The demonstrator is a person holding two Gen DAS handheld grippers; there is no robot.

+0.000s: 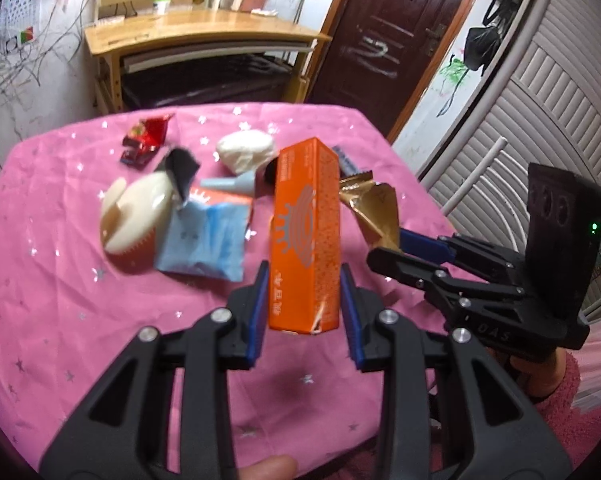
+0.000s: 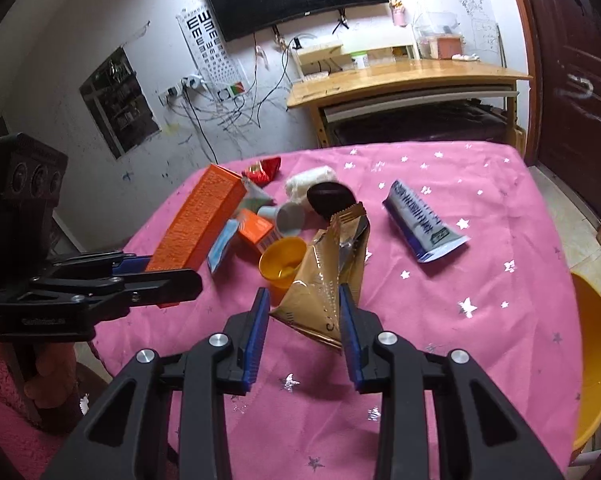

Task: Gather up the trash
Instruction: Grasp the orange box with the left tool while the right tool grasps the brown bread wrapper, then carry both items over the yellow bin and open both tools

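- Black jaw arms filled the bottom of both wrist views; in the left wrist view the left gripper [image 1: 304, 312] was clamped on the lower end of a long orange box [image 1: 305, 236], blue pads pressed to its two sides at the centre of the frame.
- That box stood nearly upright above the pink tablecloth [image 1: 60, 280], with most of its length above the pads; held so low, it could have pivoted or slipped out if swung fast.
- At the centre of the right wrist view, the right gripper [image 2: 303, 318] was pinched on a crumpled gold wrapper [image 2: 328, 276]; thin, slick foil could have slid free or torn, as only its lower part sat between the pads.
- Just behind the wrapper stood a small yellow cup [image 2: 282, 262]; a dragging wrapper edge could have tipped it.
- Both tools worked close together, the right one showing at the right edge of the left wrist view, so a crossing move risked a knock.
- Other litter stayed on the cloth: a red wrapper [image 1: 144, 140], a blue packet [image 1: 204, 240] and a tube [image 2: 422, 226].
- A yellow bowl [image 2: 596, 360] at the right edge of the right wrist view seemed the likely drop point; I could not tell for sure.
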